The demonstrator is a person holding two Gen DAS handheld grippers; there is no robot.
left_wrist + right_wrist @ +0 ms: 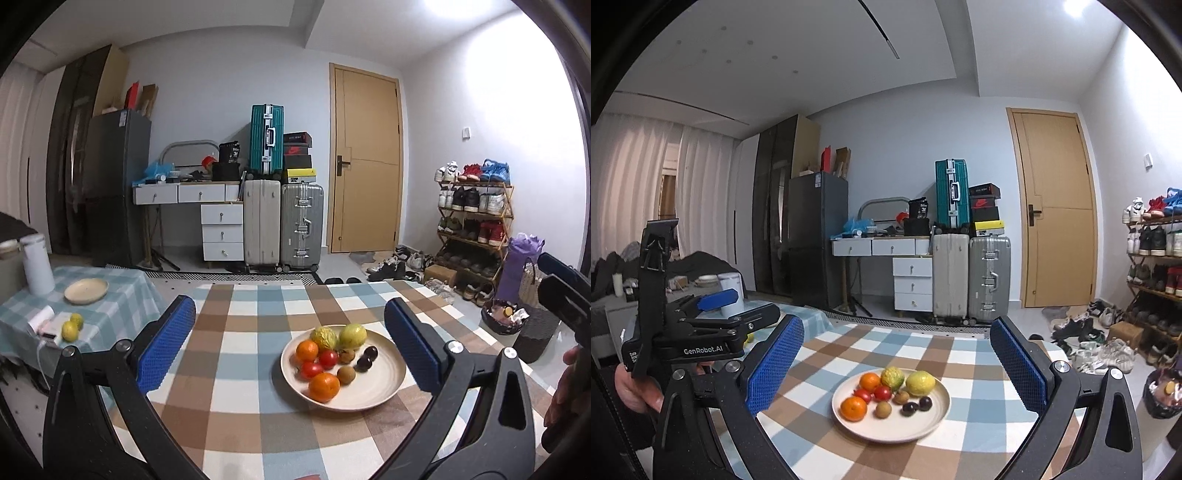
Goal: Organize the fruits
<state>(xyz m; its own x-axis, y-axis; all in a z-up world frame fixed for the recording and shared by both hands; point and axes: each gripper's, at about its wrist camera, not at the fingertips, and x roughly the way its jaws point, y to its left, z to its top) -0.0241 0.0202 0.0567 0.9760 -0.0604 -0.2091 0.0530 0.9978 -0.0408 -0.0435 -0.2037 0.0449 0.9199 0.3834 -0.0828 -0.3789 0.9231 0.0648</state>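
Checked cloth on two tables. Far left, on the side table [122,295]: an empty plate [86,290] near the back edge, two yellow fruits [72,326] at the front edge (already moved, likely). Centre table: full plate [373,387] holding oranges, tomatoes, dark plums. Left gripper [290,343] and right gripper [897,363] both spread wide, holding nothing. Sorting barely begun, by the look.

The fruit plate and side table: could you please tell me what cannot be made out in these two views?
- Left wrist view: the two yellow fruits on the side table are too small to identify.
- Right wrist view: the left gripper hides most of that table.
- Both views: the small brown fruits on the plate are too blurred to name.
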